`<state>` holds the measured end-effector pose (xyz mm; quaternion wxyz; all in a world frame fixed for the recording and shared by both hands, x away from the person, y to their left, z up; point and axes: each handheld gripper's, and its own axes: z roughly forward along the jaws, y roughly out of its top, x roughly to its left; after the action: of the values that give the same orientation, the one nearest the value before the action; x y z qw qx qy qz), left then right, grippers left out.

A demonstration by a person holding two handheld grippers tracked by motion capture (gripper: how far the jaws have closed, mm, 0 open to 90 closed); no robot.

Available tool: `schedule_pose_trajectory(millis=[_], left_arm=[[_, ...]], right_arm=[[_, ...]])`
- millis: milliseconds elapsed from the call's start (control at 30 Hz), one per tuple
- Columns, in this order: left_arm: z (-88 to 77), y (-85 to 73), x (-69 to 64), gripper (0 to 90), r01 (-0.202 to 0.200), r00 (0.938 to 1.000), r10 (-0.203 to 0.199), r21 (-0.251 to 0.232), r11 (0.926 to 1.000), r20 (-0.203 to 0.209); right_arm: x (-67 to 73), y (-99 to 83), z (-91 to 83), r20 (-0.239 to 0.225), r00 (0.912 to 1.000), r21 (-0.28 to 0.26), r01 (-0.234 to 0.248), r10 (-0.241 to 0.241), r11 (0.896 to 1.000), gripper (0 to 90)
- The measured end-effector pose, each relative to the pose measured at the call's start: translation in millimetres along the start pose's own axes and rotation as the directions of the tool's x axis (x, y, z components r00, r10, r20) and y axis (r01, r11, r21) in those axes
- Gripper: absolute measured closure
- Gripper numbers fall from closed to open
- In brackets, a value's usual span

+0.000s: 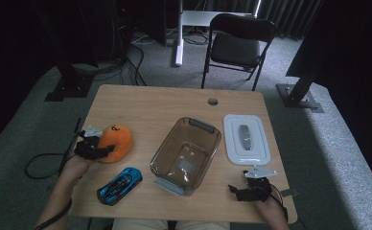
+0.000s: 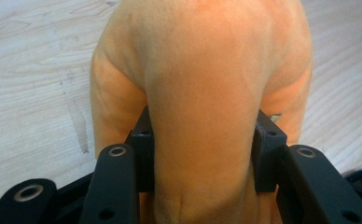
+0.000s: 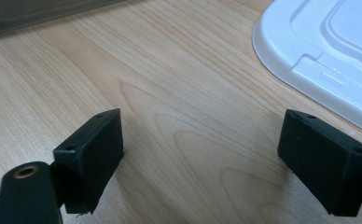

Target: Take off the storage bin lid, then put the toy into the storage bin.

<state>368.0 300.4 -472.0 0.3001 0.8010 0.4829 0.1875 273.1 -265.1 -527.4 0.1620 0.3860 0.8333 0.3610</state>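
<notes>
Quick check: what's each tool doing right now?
Left tool: closed on the orange plush.
Right tool: open, holding nothing, over the table.

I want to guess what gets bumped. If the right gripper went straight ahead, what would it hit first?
Probably the white lid: the right gripper, jaws open, points over bare table toward its edge, though depth is unclear.

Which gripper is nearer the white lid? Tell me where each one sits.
Right. The right gripper sits just below the white lid, jaws open over bare table. The left gripper is across the table, clamped on the orange plush toy.
</notes>
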Motion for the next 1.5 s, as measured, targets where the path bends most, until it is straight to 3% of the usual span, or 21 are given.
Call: schedule_pose_trajectory(millis=[133,433,567,867,1200,1500], left_arm=[[-2.0,2.4,-5.5,59.9,-0.054,0.9984,0.054,0.011,0.9985,-0.018],[-12.0,13.1,-10.0,67.7,-0.056,0.9983,0.055,-0.021,0.9982,-0.016],[-17.9,17.1,-10.4,67.8,-0.024,0.9996,0.024,-0.052,0.9984,0.012],[-36.3,35.9,-25.9,68.4,-0.061,0.9974,0.065,-0.089,0.9941,0.032],[-52.4,62.7,-44.1,68.3,-0.089,0.9889,0.104,-0.138,0.9864,0.106],[-67.3,92.6,-64.0,68.1,-0.143,0.9781,0.165,-0.165,0.9759,0.127]], right_arm=[[-0.1,0.0,-0.1,-0.002,1.0,-0.001,-0.003,0.003,1.0,13.7],[0.3,0.0,0.1,0.003,1.0,0.001,0.003,-0.003,1.0,13.7],[-0.8,-0.2,-0.3,-0.006,0.9999,-0.004,-0.012,0.011,1.0,13.7],[0.3,0.0,0.0,0.002,1.0,-0.001,-0.007,0.007,1.0,13.7],[0.6,0.1,0.2,0.007,1.0,-0.001,-0.004,0.004,1.0,13.8],[1.5,0.1,0.4,0.012,0.9999,0.0,-0.004,0.004,1.0,13.8]])
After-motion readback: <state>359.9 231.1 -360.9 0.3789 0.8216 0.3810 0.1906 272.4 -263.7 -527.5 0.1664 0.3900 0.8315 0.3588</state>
